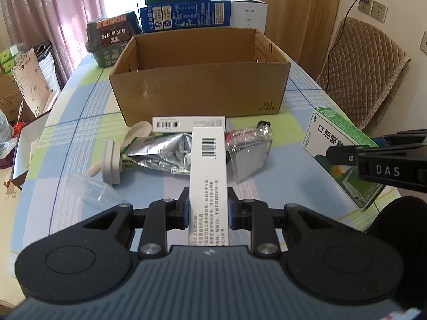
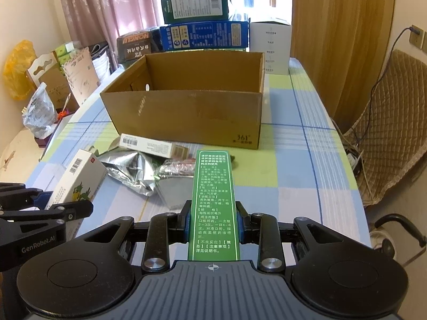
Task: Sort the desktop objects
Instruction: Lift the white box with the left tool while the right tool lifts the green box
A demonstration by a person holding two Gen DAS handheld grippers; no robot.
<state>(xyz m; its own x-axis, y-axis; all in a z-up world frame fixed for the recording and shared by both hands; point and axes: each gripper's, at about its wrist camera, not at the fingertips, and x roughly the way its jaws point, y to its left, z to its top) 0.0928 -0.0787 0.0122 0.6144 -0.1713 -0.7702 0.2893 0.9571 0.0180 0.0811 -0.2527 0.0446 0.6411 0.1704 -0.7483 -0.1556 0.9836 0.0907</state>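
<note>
Both grippers loaded, load phase of the sort. My left gripper is closed down tight on the narrow sides of a white carton, which juts forward past my fingertips; my right gripper pinches a green carton the same way, its jaws only slightly parted by the carton's width. The open cardboard box stands straight ahead of both, beyond the clutter of a foil pouch and a clear packet lying below the carton tips. I judge the step is best done by carrying each carton level over the near wall, left and right apart, and releasing only once well inside.
</note>
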